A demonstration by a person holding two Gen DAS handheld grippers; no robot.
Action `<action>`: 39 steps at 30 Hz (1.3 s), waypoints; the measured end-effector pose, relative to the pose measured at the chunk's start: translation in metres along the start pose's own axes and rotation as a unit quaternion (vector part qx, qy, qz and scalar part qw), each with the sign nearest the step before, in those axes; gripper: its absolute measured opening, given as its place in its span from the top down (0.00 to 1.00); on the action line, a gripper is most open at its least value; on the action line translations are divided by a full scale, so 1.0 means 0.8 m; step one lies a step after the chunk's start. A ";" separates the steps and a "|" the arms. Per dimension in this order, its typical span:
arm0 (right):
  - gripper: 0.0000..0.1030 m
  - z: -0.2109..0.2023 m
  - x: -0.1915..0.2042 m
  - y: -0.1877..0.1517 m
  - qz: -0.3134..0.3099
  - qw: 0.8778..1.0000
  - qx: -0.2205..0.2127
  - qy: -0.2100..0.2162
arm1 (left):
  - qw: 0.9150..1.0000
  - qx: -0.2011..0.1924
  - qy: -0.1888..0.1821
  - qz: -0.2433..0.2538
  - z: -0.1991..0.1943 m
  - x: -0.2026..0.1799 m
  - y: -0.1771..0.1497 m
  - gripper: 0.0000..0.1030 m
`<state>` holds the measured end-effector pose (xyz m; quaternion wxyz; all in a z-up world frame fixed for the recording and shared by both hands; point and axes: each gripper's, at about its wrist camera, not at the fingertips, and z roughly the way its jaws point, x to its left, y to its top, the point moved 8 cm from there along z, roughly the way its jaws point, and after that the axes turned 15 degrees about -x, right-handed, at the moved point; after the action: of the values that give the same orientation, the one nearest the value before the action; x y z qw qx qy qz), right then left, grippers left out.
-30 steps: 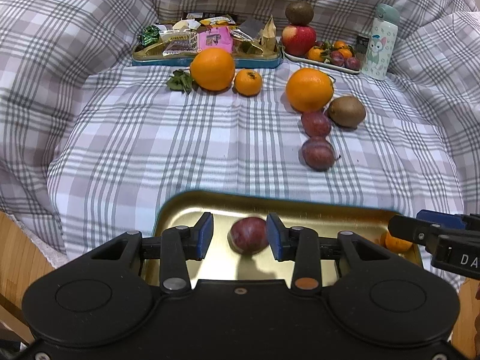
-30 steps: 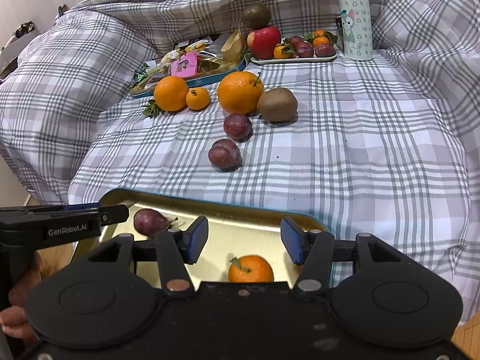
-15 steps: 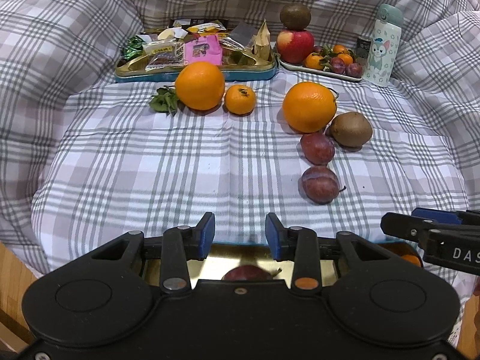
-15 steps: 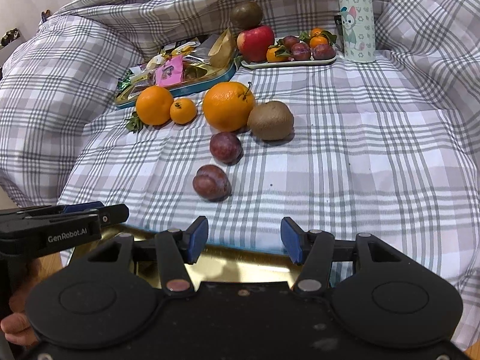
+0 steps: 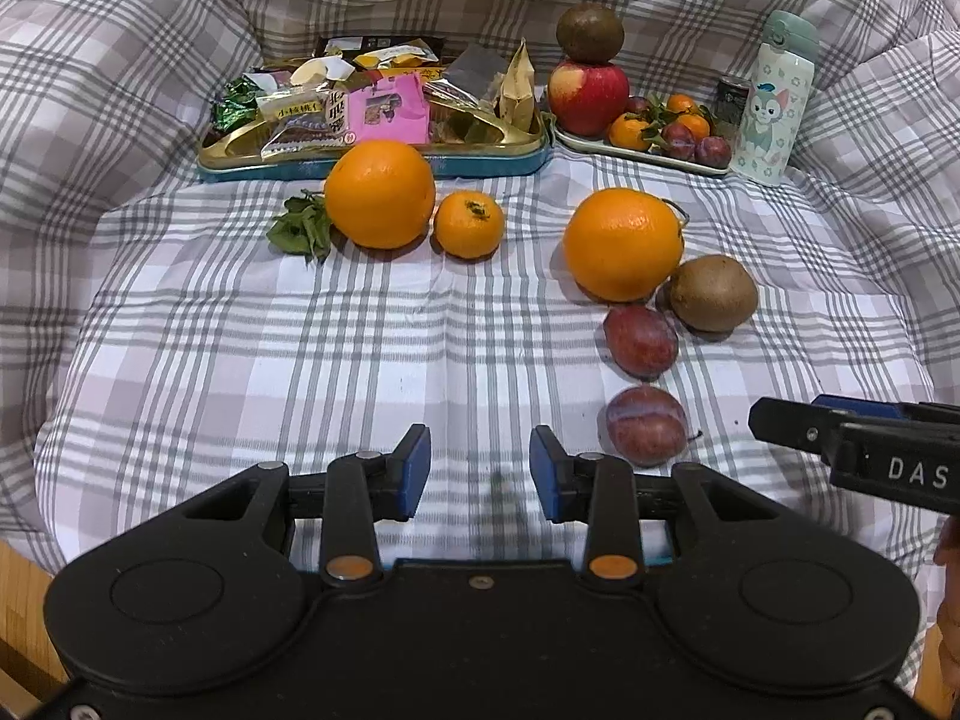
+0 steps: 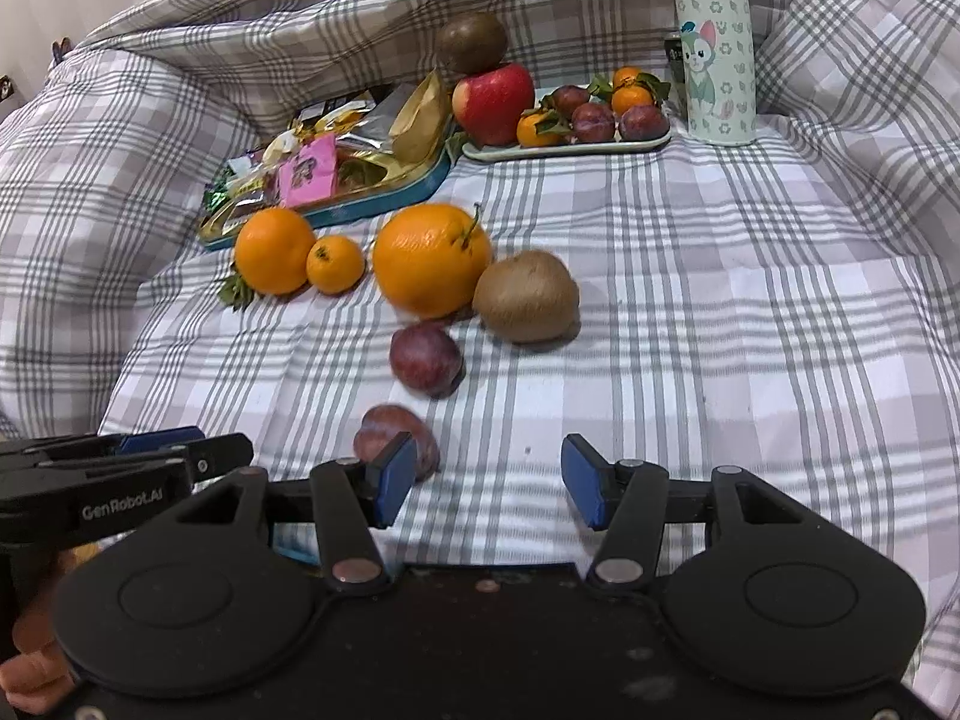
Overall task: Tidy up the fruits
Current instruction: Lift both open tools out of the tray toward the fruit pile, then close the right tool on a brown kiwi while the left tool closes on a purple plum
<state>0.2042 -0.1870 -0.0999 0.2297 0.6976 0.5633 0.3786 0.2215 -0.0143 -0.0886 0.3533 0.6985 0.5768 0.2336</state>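
Judging from how things lie, the sorting is maybe partway: six loose fruits sit out on the checked blanket (image 5: 252, 360). From the left wrist view, the near plum (image 5: 647, 425) is at about 3 o'clock from the left gripper (image 5: 480, 468), the second plum (image 5: 641, 341) just beyond it, with the kiwi (image 5: 713, 293) and the big orange (image 5: 624, 243) touching or nearly so at 1 o'clock. Another orange (image 5: 379, 193) and a small mandarin (image 5: 468, 224) sit side by side around 11 to 12 o'clock. The far plate (image 5: 636, 155) at 1 o'clock already holds an apple, mandarins and plums, so some fruit looks placed.

Both grippers are empty. The left one's pads stand apart over bare cloth. The right gripper (image 6: 489, 489) is spread wider; the near plum sits just behind its left pad at 10 o'clock, and I can't tell whether they touch.

A sliver of blue rim peeks under each gripper body, possibly a tray.
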 end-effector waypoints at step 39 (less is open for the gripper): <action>0.44 0.107 -0.036 0.048 0.116 0.993 0.000 -0.030 | 1.000 0.008 0.007 -0.004 0.046 0.034 0.022 0.56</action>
<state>0.2927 -0.2156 -0.1308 0.2012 0.7694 0.4712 0.3815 0.2661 0.0024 -0.1011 0.3445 0.6972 0.5839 0.2330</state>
